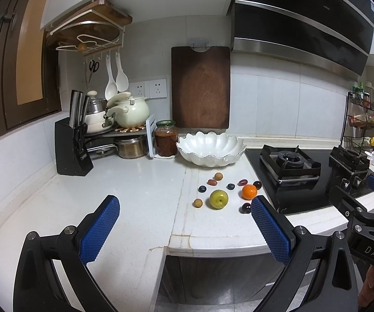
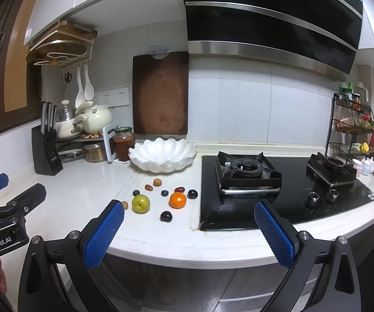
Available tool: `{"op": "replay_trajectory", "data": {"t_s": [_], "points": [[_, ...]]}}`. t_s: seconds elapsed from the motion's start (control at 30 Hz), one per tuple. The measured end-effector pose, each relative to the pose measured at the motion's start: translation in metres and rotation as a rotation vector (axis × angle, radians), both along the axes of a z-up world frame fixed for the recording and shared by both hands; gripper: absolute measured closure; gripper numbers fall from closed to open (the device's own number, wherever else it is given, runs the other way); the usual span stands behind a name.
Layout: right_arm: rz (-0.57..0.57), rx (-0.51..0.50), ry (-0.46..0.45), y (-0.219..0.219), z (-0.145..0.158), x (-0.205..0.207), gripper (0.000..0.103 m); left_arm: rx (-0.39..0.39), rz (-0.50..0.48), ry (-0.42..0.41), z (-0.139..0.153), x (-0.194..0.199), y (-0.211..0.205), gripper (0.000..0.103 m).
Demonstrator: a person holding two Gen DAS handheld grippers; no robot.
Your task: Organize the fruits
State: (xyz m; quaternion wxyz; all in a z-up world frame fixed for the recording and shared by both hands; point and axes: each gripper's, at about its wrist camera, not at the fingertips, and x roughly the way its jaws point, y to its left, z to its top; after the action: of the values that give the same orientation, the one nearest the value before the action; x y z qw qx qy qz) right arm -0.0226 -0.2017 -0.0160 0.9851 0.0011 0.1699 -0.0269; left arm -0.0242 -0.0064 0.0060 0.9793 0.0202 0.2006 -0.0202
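Several small fruits lie loose on the white counter [image 1: 140, 182]: a green apple [image 1: 218, 199] [image 2: 140, 203], an orange [image 1: 249, 191] [image 2: 177, 200], dark cherries [image 1: 245, 208] [image 2: 166, 216], blueberries [image 1: 202, 188] and small brown fruits [image 1: 218, 176]. A white scalloped bowl [image 1: 211, 148] [image 2: 163, 154] stands empty behind them. My left gripper [image 1: 184, 208] is open and empty, held before the counter edge. My right gripper [image 2: 189, 217] is open and empty, near the hob's front.
A black gas hob [image 2: 278, 182] lies right of the fruits. A jar [image 1: 166, 141], a pot rack [image 1: 119, 119] and a knife block [image 1: 72, 150] stand at the back left. A wooden board [image 1: 200, 91] leans on the wall. A spice rack [image 2: 355, 124] stands far right.
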Motion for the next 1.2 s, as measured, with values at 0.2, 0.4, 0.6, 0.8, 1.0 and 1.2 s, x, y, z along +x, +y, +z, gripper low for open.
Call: {"op": "replay_trajectory", "data": {"t_s": [0.2,0.4,0.6,0.8,1.0,1.2], "points": [[0.001,-0.009,0.015,0.004,-0.004,0.005,0.001,-0.005,-0.008,0.038,-0.007,0.014,0.003,0.000],[0.013,-0.011,0.031,0.006,-0.011,0.026,0.001,-0.009,-0.030,0.067,-0.015,0.035,0.006,0.000],[0.036,-0.007,0.066,0.012,-0.020,0.059,0.003,0.009,-0.027,0.089,-0.022,0.064,0.010,0.005],[0.058,0.006,0.131,0.018,-0.037,0.095,0.010,0.034,-0.039,0.127,-0.034,0.095,0.010,0.012],[0.074,0.005,0.199,0.024,-0.054,0.130,0.016,0.048,-0.060,0.185,-0.051,0.130,0.009,0.018],[0.083,0.021,0.259,0.027,-0.076,0.161,0.026,0.091,-0.096,0.228,-0.071,0.159,0.005,0.023]]}}
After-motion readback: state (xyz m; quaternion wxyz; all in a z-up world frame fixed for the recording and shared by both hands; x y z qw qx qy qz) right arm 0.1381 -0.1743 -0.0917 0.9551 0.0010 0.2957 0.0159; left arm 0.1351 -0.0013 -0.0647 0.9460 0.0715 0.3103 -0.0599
